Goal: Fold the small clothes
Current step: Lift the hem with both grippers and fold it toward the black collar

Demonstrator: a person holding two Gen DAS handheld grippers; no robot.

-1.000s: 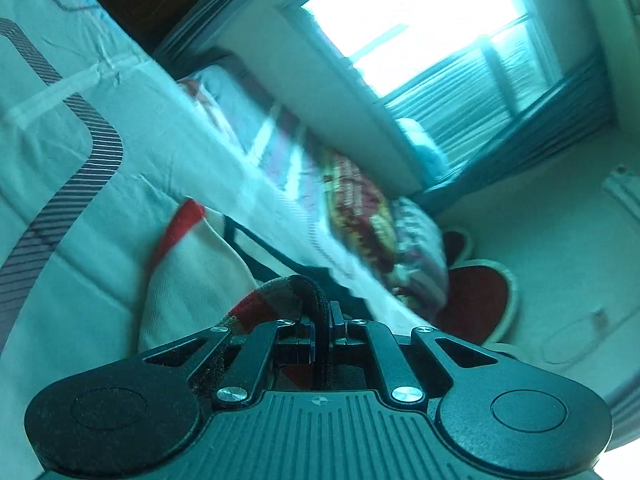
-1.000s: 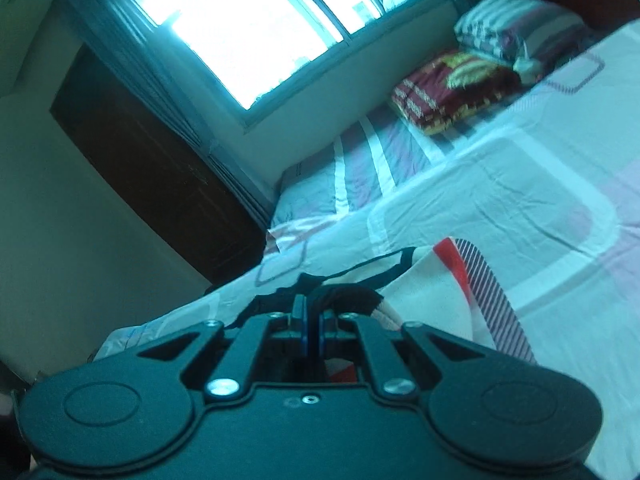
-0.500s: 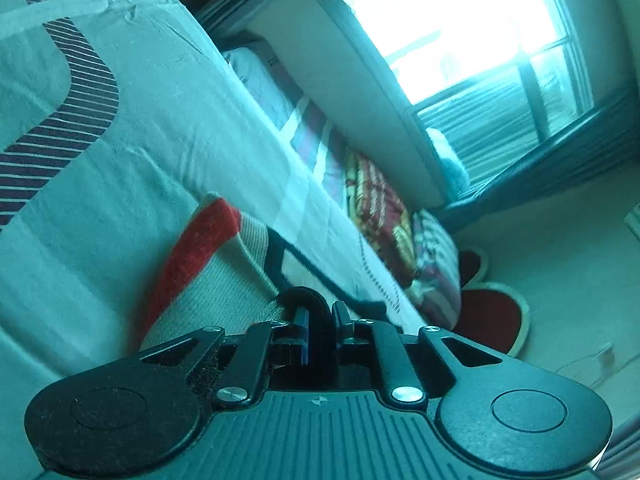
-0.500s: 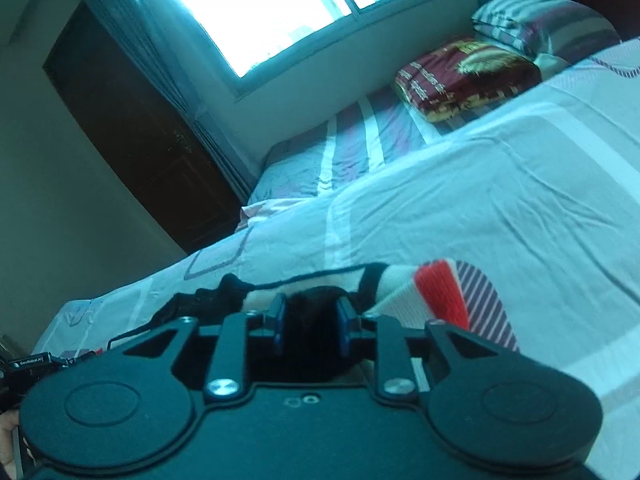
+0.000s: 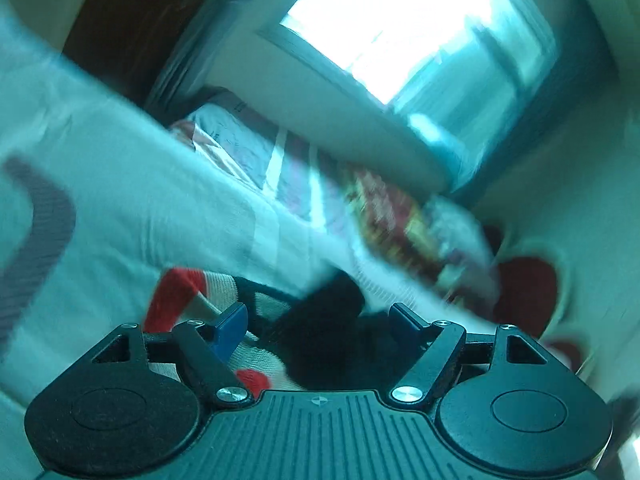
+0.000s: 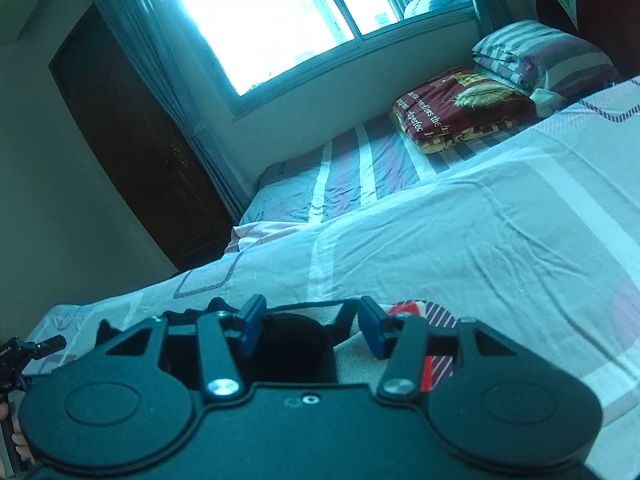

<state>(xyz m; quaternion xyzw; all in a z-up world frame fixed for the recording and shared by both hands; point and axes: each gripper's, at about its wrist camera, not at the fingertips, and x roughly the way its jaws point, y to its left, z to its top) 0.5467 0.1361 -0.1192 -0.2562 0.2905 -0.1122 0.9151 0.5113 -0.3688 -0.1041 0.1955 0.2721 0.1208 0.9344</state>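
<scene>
Both grippers stand spread over the garment on the bed. Left gripper [image 5: 318, 320] has its blue pads wide apart, with nothing pinched between them; its view is smeared by motion blur. Right gripper [image 6: 310, 326] is spread as well, pads clear of the cloth on either side.

Between and below the fingers lies the garment [image 6: 352, 350], a small cream knit with red bands [image 5: 172, 292], thin black trim and a dark black part [image 5: 320, 332] bunched in the middle. It rests on the bedsheet [image 6: 460, 248], white with pale pink blocks and a striped dark curve [image 5: 36, 216], close to the near edge.

Farther back, a striped sheet [image 6: 360, 168] covers the second bed by the wall. On it sit a maroon folded blanket [image 6: 460, 108] with a feather print and, just beside it, a striped pillow [image 6: 536, 52]. A red headboard [image 6: 600, 12] rises behind the pillow. Bright window [image 6: 272, 12] with curtains fills the wall, and a dark door [image 6: 132, 140] stands to its left.
</scene>
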